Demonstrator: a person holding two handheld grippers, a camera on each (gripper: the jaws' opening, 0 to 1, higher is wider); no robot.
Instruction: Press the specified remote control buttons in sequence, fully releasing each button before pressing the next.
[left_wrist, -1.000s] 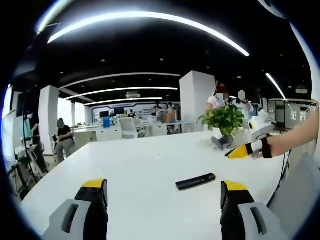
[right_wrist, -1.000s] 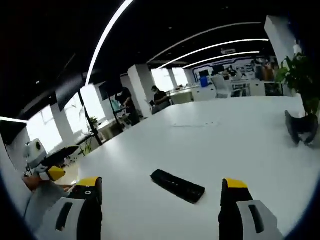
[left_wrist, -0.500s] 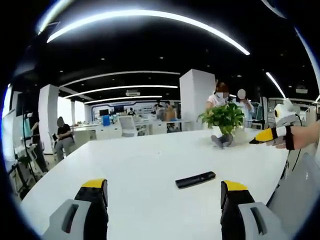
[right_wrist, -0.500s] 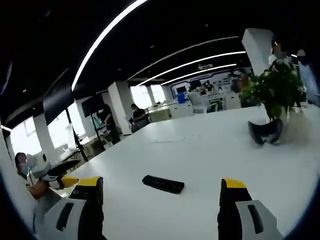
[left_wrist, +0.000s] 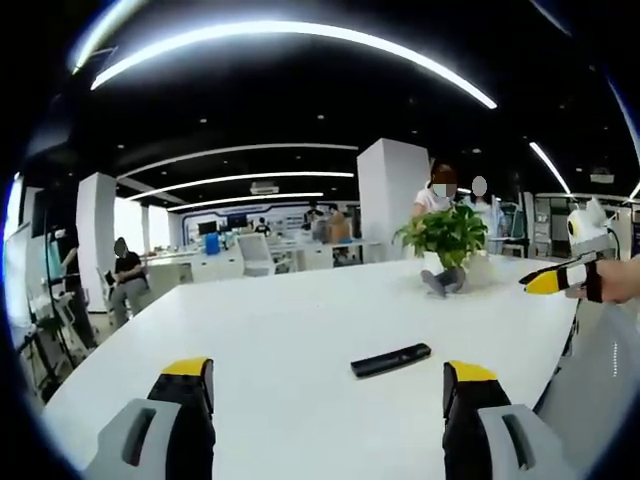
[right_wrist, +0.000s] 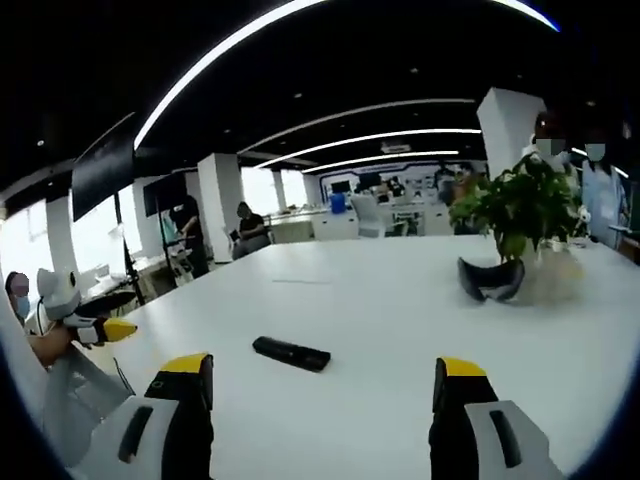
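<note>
Since a second ago the right gripper (left_wrist: 548, 282) has drawn back from above the table (left_wrist: 280, 330) toward the right edge of the left gripper view, where it now hangs in the air beyond the table's far corner, held by a hand with a dark strap. The right gripper view has swung round in the same time, so the remote (right_wrist: 291, 353) now sits lower left of centre there and the potted plant (right_wrist: 520, 205) has come further into the picture.

The remote (left_wrist: 390, 360) is a slim black bar lying flat on the white table, touched by neither gripper. In the left gripper view it lies ahead of the left gripper (left_wrist: 325, 395), nearer its right jaw, with bare table between. In the right gripper view it lies ahead of the right gripper (right_wrist: 318, 392), nearer its left jaw.

Both pairs of yellow-tipped jaws stand wide apart and hold nothing. The left gripper (right_wrist: 100, 329) also appears at the left edge of the right gripper view, well apart from the remote.

The potted plant (left_wrist: 447, 236) stands far back on the table, and a dark curved object (right_wrist: 489, 280) rests just beside its pot. Behind lies an open office with white columns, ceiling light strips and several people.
</note>
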